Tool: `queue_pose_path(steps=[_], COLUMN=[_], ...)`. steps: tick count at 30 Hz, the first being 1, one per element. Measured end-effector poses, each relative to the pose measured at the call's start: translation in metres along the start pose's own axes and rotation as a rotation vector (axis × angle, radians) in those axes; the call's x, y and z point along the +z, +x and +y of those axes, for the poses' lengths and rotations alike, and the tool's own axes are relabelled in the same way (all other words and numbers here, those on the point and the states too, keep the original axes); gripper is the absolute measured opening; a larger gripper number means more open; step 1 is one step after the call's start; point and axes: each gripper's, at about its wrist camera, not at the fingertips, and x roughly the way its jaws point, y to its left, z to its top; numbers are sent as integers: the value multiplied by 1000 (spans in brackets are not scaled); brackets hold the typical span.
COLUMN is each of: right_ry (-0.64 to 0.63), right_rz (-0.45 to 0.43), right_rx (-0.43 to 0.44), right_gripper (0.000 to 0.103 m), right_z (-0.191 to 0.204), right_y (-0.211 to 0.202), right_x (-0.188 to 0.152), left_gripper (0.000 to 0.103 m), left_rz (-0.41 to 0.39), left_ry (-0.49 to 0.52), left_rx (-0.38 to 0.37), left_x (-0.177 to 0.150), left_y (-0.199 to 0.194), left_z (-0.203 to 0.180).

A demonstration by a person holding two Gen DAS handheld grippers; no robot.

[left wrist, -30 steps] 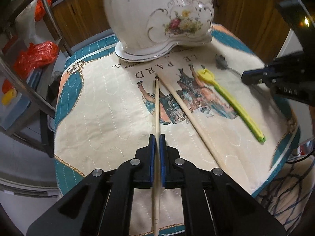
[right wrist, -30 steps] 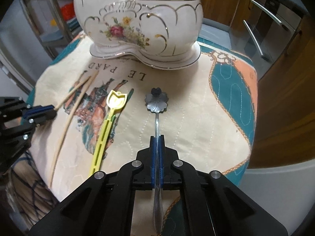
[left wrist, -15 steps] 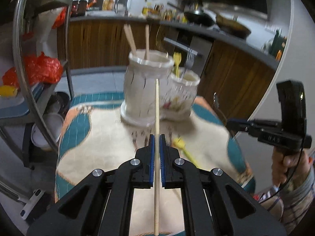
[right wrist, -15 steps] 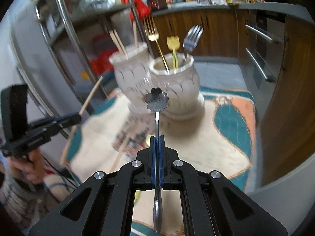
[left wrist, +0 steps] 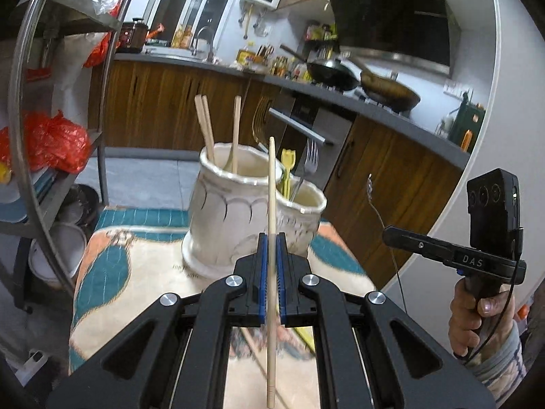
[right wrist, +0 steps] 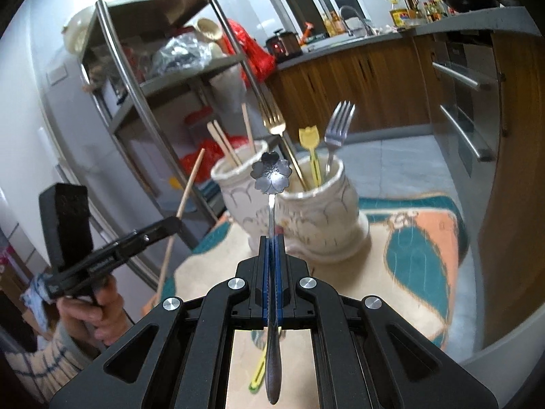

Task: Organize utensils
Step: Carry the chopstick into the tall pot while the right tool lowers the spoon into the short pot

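Left claw (left wrist: 269, 238) is clamped on a long pale wooden chopstick (left wrist: 271, 184), held upright in the air before the white ceramic double-pot utensil holder (left wrist: 235, 211). Right claw (right wrist: 271, 242) is clamped on a dark metal spoon with a flower-shaped bowl (right wrist: 271, 172), raised just before the holder's fork compartment. Below it a yellow plastic fork (right wrist: 258, 371) lies on the cloth-covered counter (right wrist: 422, 238).

Left wrist view: I look along the left gripper (left wrist: 271, 266), angled slightly down, close to the table.
Right wrist view: I look along the right gripper (right wrist: 271, 266), likewise angled, from the opposite side.
Shared ground: the white twin-compartment ceramic utensil holder (left wrist: 231, 225) (right wrist: 306, 218) on the cream-and-teal quilted tablecloth (left wrist: 136, 272) (right wrist: 419, 238).
Cross-sight: each view catches the other gripper at its edge.
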Motion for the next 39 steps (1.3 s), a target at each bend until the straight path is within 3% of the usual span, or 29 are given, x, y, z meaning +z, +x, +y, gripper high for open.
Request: queue_pose_path(steps=[8, 17, 26, 34, 39], right_ry=[-7, -25, -84, -103, -131], right_rz=[-69, -161, -307, -365, -381], right_rx=[43, 25, -60, -106, -161], right_gripper=[4, 4, 4, 4, 4], right_z=[-2, -1, 11, 6, 1], right_y=[8, 24, 40, 66, 80], right_x=[24, 51, 79, 88, 86], left_gripper=[4, 4, 4, 4, 4], left_rz=[-108, -231, -389, -469, -468], left_ry=[-2, -27, -68, -45, -16], left_rx=[-38, -48, -35, 0, -8], left_x=[20, 50, 82, 91, 82], left_y=[16, 27, 29, 51, 71], left_z=[3, 13, 27, 26, 21])
